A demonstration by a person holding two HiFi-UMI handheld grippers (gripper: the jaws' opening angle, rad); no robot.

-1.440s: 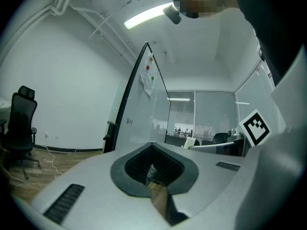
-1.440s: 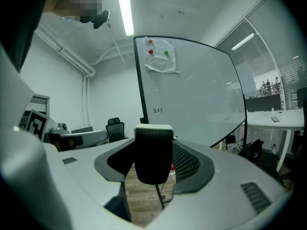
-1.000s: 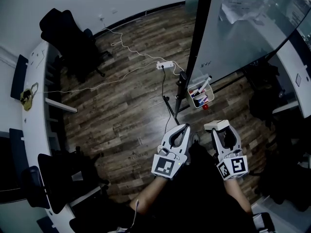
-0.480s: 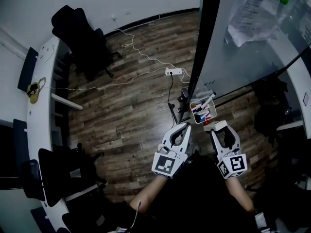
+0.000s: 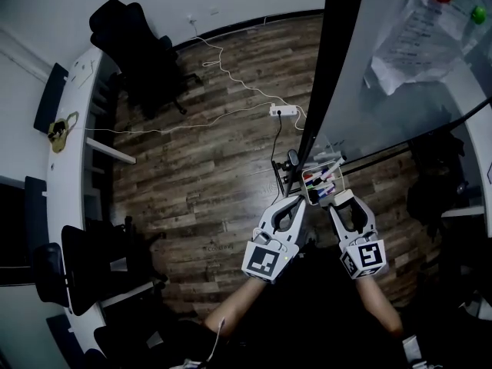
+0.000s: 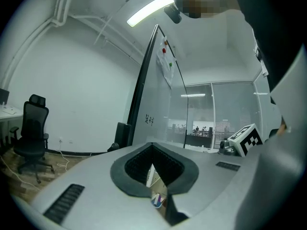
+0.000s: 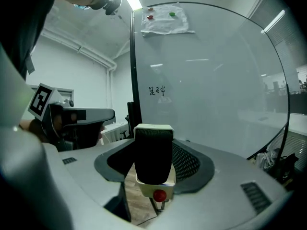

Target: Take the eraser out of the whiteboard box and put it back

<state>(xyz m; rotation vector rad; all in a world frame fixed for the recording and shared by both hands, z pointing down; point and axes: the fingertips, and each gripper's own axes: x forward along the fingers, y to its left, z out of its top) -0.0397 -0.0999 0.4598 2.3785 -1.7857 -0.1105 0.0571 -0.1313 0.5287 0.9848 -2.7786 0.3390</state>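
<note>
Both grippers had drawn nearer the whiteboard box (image 7: 144, 188) since a second before, when it sat well ahead of them. Left gripper (image 5: 295, 203): jaws together, nothing between them, tips just left of the box. Box hung at the whiteboard's (image 5: 361, 91) lower edge, markers (image 5: 319, 184) inside. Right gripper (image 5: 344, 198): jaws clamped on the eraser (image 7: 153, 152), dark felt toward its camera, outside the box, just beside its near rim.

Grey left gripper (image 5: 295, 201), black-white marker cube (image 5: 262, 261)
</note>
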